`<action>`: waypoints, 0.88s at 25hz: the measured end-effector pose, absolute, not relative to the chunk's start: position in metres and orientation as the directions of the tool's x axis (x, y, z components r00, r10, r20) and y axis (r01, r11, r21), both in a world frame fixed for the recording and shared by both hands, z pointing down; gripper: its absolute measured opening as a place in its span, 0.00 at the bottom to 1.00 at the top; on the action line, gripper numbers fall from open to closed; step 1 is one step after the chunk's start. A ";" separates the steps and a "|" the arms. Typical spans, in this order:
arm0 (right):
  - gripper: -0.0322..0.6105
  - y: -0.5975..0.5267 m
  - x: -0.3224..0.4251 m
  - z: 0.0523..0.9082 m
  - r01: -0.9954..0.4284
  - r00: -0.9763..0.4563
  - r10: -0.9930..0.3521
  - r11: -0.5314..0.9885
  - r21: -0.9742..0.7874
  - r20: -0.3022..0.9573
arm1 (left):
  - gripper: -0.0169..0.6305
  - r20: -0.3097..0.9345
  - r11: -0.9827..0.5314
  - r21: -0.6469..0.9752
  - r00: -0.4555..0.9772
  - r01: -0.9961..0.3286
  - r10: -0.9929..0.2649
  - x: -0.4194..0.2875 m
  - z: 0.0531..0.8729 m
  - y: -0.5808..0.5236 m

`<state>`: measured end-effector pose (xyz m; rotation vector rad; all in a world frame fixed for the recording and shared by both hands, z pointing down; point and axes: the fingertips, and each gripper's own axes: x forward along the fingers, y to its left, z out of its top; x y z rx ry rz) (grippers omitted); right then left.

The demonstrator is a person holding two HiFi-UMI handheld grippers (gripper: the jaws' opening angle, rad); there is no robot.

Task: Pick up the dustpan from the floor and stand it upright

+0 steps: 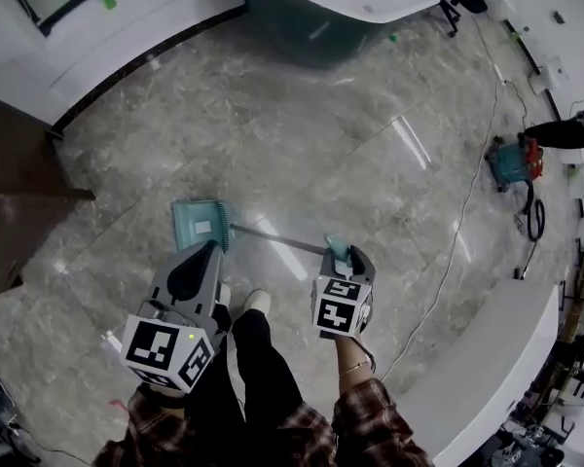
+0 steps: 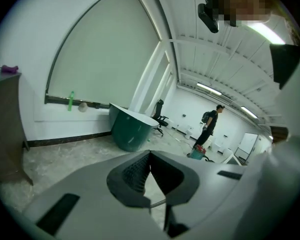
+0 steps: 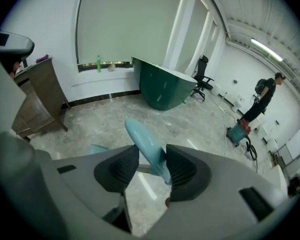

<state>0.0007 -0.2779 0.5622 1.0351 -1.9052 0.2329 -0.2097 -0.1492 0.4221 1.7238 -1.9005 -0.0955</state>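
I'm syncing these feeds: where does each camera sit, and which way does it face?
Head view: on the person's head, facing steeply down at the floor and dustpan; shows legs, plaid sleeves, left gripper, right gripper.
Left gripper view: on the left gripper, facing across the room over its shut jaws.
Right gripper view: on the right gripper, facing along its open jaws, dustpan handle between them.
Shared: both gripper views show the teal desk and a standing person.
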 end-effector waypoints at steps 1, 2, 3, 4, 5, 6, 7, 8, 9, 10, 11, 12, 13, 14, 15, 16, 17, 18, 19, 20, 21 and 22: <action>0.30 -0.273 -0.011 0.558 -0.724 -0.235 -0.557 0.647 0.239 0.796 | 0.04 0.362 0.200 0.417 -0.039 -0.886 -0.931 -0.220 0.421 -0.138; 0.30 -0.267 -0.022 0.554 -0.709 -0.254 -0.545 0.667 0.230 0.799 | 0.04 0.368 0.227 0.419 -0.064 -0.879 -0.927 -0.229 0.421 -0.127; 0.31 -0.261 -0.035 0.550 -0.694 -0.276 -0.528 0.687 0.213 0.803 | 0.04 0.373 0.250 0.419 -0.086 -0.873 -0.924 -0.238 0.420 -0.117; 0.31 -0.253 -0.047 0.547 -0.680 -0.302 -0.507 0.708 0.191 0.807 | 0.04 0.376 0.270 0.418 -0.106 -0.868 -0.921 -0.247 0.419 -0.107; 0.31 -0.245 -0.060 0.543 -0.664 -0.328 -0.483 0.729 0.166 0.812 | 0.04 0.377 0.288 0.415 -0.126 -0.863 -0.918 -0.255 0.417 -0.097; 0.31 -0.236 -0.072 0.540 -0.646 -0.351 -0.458 0.750 0.143 0.817 | 0.04 0.376 0.306 0.413 -0.146 -0.858 -0.915 -0.262 0.414 -0.088; 0.32 -0.228 -0.084 0.537 -0.626 -0.370 -0.435 0.770 0.125 0.821 | 0.04 0.372 0.321 0.412 -0.164 -0.853 -0.914 -0.268 0.409 -0.080; 0.32 -0.220 -0.094 0.533 -0.606 -0.387 -0.414 0.788 0.111 0.824 | 0.04 0.365 0.333 0.413 -0.181 -0.847 -0.913 -0.272 0.404 -0.073; 0.32 -0.212 -0.103 0.530 -0.587 -0.403 -0.393 0.804 0.096 0.826 | 0.04 0.357 0.342 0.415 -0.194 -0.843 -0.914 -0.276 0.398 -0.067; 0.32 -0.205 -0.113 0.527 -0.573 -0.420 -0.371 0.816 0.076 0.828 | 0.04 0.350 0.347 0.417 -0.204 -0.840 -0.914 -0.279 0.393 -0.061; 0.32 -0.199 -0.122 0.525 -0.563 -0.437 -0.348 0.825 0.049 0.829 | 0.04 0.344 0.349 0.417 -0.210 -0.839 -0.915 -0.281 0.389 -0.057; 0.31 -0.193 -0.131 0.522 -0.559 -0.456 -0.325 0.829 0.017 0.829 | 0.04 0.339 0.348 0.416 -0.213 -0.840 -0.917 -0.283 0.384 -0.054; 0.31 -0.188 -0.139 0.519 -0.559 -0.472 -0.303 0.829 -0.016 0.828 | 0.04 0.335 0.346 0.415 -0.212 -0.842 -0.918 -0.284 0.380 -0.051; 0.31 -0.183 -0.146 0.516 -0.560 -0.486 -0.287 0.827 -0.042 0.826 | 0.04 0.331 0.343 0.414 -0.211 -0.843 -0.920 -0.286 0.376 -0.048; 0.31 -0.180 -0.153 0.514 -0.560 -0.497 -0.274 0.826 -0.062 0.824 | 0.04 0.329 0.341 0.414 -0.211 -0.844 -0.921 -0.287 0.372 -0.045; 0.31 -0.176 -0.158 0.513 -0.558 -0.505 -0.264 0.826 -0.078 0.822 | 0.04 0.327 0.340 0.415 -0.211 -0.844 -0.921 -0.288 0.370 -0.042; 0.31 -0.173 -0.163 0.512 -0.557 -0.510 -0.256 0.826 -0.089 0.821 | 0.04 0.326 0.341 0.417 -0.211 -0.843 -0.921 -0.289 0.367 -0.040; 0.31 -0.170 -0.167 0.512 -0.555 -0.512 -0.250 0.827 -0.094 0.822 | 0.04 0.326 0.341 0.419 -0.211 -0.842 -0.922 -0.291 0.365 -0.037; 0.31 -0.169 -0.171 0.512 -0.553 -0.510 -0.248 0.828 -0.093 0.824 | 0.04 0.325 0.342 0.419 -0.212 -0.841 -0.921 -0.293 0.363 -0.035; 0.31 -0.167 -0.173 0.512 -0.551 -0.506 -0.247 0.830 -0.090 0.826 | 0.04 0.325 0.343 0.418 -0.214 -0.841 -0.921 -0.295 0.361 -0.032; 0.31 -0.166 -0.176 0.512 -0.550 -0.503 -0.246 0.831 -0.088 0.829 | 0.04 0.326 0.345 0.413 -0.217 -0.843 -0.920 -0.297 0.358 -0.030; 0.31 -0.165 -0.178 0.512 -0.551 -0.501 -0.245 0.830 -0.088 0.830 | 0.04 0.328 0.348 0.402 -0.221 -0.847 -0.918 -0.300 0.356 -0.027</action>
